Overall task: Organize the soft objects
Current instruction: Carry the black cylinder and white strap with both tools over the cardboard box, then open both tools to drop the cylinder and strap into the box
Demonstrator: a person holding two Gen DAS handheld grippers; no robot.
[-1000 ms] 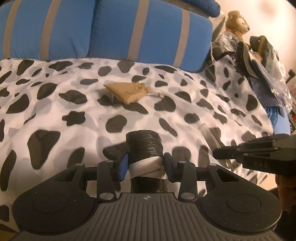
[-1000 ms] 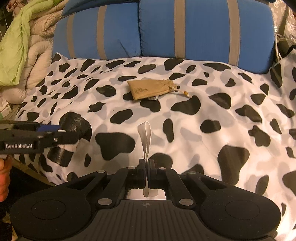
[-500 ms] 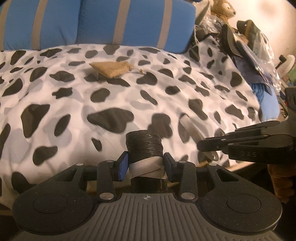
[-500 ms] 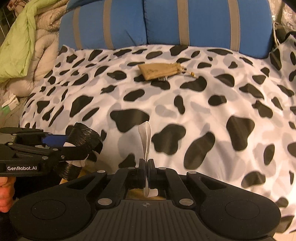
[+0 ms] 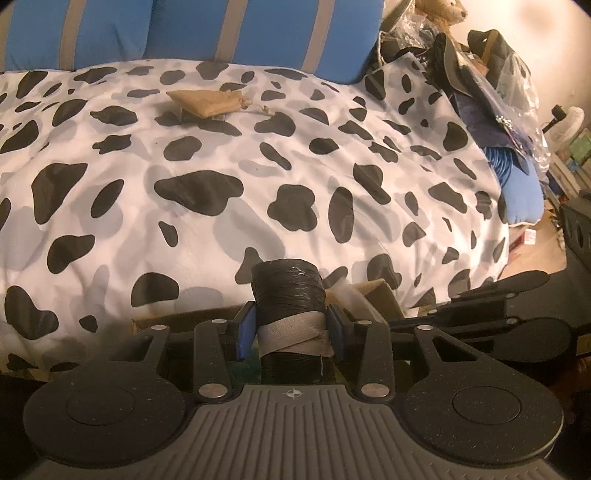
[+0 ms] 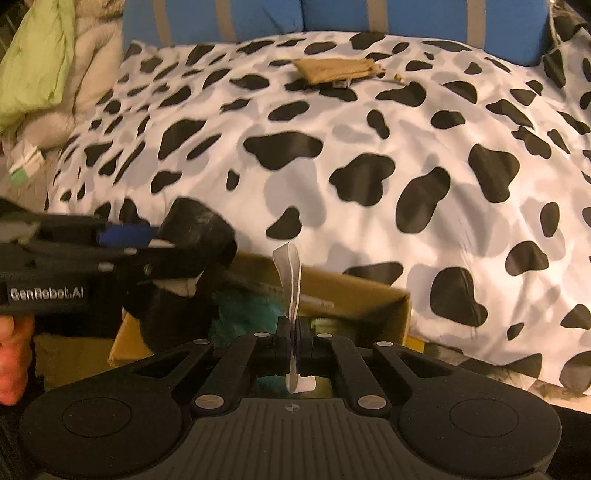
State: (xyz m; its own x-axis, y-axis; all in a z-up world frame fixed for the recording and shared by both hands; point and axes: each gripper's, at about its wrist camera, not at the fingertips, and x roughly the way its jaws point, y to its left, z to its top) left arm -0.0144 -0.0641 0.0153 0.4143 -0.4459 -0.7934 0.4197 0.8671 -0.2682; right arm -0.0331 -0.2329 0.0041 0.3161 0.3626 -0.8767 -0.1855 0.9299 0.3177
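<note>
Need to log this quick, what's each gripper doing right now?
Left gripper: shut on the black roll.
Right gripper: shut on the white strip.

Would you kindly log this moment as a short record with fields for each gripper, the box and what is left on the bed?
left gripper: shut on black roll at its white band
right gripper: shut on white strip, which stands up between the fingers
cardboard box: open, at the bed's near edge, below both grippers; something teal inside
tan pouch: lying on the cow-print cover, far side, near the blue pillows
not yet done: roll and strip not released into the box
</note>
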